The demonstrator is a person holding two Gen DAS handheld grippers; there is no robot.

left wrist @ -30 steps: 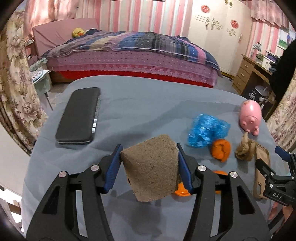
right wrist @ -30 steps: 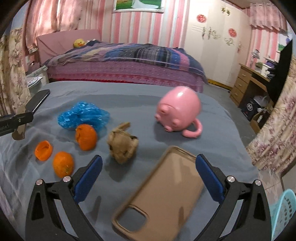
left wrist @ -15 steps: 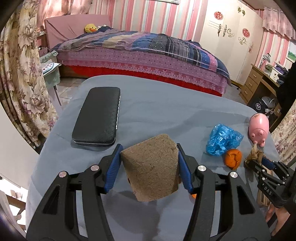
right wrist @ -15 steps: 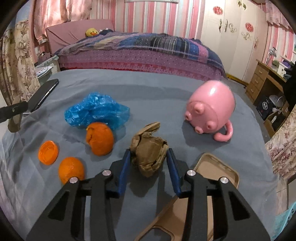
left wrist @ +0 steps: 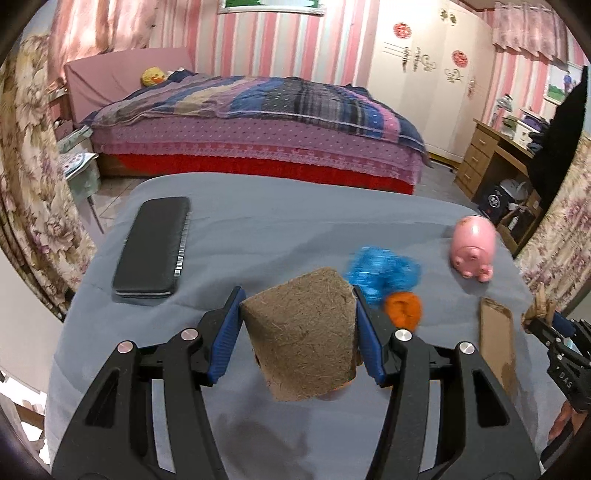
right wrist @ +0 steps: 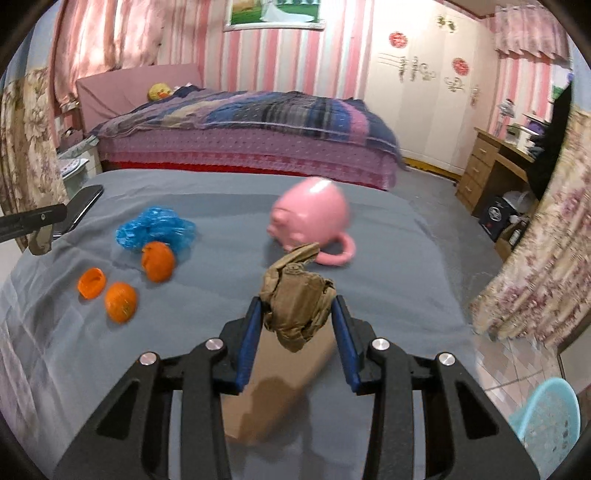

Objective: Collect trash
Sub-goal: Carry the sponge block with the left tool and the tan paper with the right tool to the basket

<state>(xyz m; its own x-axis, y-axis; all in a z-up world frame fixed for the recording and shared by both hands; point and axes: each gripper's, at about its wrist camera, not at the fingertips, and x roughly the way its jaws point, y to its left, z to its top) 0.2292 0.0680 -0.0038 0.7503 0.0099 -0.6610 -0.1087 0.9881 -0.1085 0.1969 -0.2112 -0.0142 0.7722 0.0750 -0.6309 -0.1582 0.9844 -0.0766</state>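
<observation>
fibre block (left wrist: 301, 332): held aloft | crumpled brown paper (right wrist: 297, 308): held aloft

Pink pig mug (right wrist: 312, 218) motion-blurred.

Pink-and-white striped walls (left wrist: 280, 44) enclose a bedroom. A bed (left wrist: 258, 122) under a plaid quilt stands against the far wall, a framed picture (right wrist: 275, 13) above it. A cream wardrobe (left wrist: 436, 81) (red decals on its doors) fills the right corner beside a wooden desk (left wrist: 491, 155). Floral curtains (left wrist: 26, 177) hang at the left; the floor (right wrist: 517, 354) is tiled.
</observation>
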